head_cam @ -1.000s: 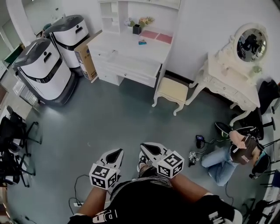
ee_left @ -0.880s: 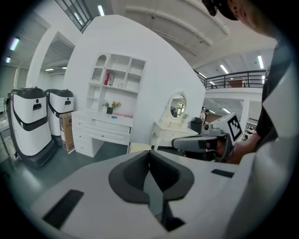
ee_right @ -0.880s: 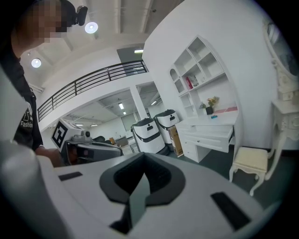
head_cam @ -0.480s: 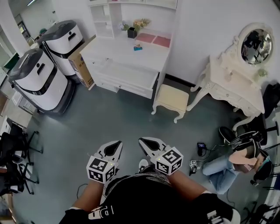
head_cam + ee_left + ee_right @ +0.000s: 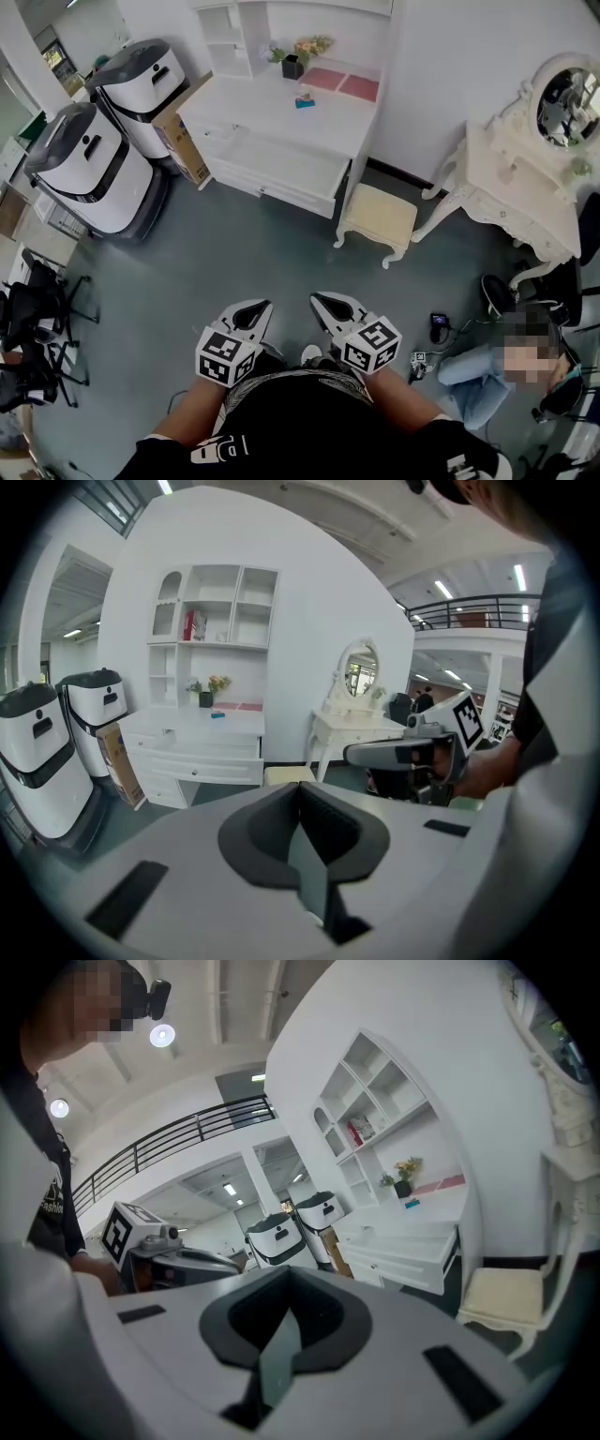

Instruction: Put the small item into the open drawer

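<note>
Barely begun, judging by the layout. Nearest, two grippers held out side by side over the grey floor point(image 5: 234, 253): left gripper point(image 5: 255, 312) with jaws pressed together on nothing, right gripper point(image 5: 323, 305) likewise closed and empty. Well apart from both, across bare floor, one cream stool point(image 5: 380, 216) just beside the white counter point(image 5: 272, 108). Below the counter top, one open drawer point(image 5: 281, 161), pulled out toward the room, its inside too faint to read. Farther back on the counter top, one small item point(image 5: 305, 101), teal-blue, lying alone, untouched and apart from the drawer. Left to do, then, practically everything: closing the gap to the counter, parting the jaws of one gripper, picking up the small item, lowering it into the open drawer, letting go. Counted otherwise: two pink mats point(image 5: 359, 87) flat at the back of the counter, one dark pot of flowers point(image 5: 294, 64) beside them, one set of shelves point(image 5: 230, 28) above; two white-and-grey rounded machines point(image 5: 89, 159) to the left, one cardboard box point(image 5: 183, 131) between them and the counter; one white dressing table point(image 5: 511, 202) with one oval mirror point(image 5: 570, 98) to the right; one person point(image 5: 469, 366) seated on the floor near the right edge.
</note>
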Tool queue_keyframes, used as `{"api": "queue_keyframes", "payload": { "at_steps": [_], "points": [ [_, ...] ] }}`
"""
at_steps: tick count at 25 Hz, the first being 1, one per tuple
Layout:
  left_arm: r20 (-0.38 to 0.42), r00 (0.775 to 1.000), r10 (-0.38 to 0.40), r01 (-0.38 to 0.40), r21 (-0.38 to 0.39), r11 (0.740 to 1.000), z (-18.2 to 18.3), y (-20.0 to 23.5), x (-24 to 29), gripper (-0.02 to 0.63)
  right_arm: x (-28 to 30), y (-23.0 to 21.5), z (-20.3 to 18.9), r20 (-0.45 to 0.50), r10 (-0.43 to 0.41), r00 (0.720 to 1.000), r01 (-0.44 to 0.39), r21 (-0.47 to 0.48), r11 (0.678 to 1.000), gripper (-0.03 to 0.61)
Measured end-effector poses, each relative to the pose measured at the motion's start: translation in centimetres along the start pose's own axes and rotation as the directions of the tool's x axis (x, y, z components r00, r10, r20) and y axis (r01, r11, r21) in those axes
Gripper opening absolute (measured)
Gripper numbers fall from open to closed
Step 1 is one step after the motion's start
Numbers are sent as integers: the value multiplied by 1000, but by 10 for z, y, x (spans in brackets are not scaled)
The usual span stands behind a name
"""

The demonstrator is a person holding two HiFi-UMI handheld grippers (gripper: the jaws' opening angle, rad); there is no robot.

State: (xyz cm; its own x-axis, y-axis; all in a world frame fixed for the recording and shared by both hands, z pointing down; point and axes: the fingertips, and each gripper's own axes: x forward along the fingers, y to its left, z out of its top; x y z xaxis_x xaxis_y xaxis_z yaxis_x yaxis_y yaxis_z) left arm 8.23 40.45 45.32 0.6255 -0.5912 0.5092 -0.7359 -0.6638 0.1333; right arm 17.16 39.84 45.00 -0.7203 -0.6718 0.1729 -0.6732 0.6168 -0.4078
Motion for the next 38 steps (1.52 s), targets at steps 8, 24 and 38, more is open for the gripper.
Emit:
{"api": "queue_keyframes", "payload": {
  "at_steps": [8, 24, 38],
  "points": [
    [7, 997, -78, 78, -9, 997, 19, 8, 33, 14, 1, -26, -1, -11, -70, 997, 70, 15, 997, 9],
    [52, 985, -166, 166, -5, 986, 81, 104, 107, 14, 94, -86, 44, -44, -179, 983, 179, -9, 984, 9],
    [119, 979, -163, 166, -11, 986, 145, 272, 130, 14, 242, -128, 111, -42, -244, 969, 242, -49, 969, 9]
  ]
}}
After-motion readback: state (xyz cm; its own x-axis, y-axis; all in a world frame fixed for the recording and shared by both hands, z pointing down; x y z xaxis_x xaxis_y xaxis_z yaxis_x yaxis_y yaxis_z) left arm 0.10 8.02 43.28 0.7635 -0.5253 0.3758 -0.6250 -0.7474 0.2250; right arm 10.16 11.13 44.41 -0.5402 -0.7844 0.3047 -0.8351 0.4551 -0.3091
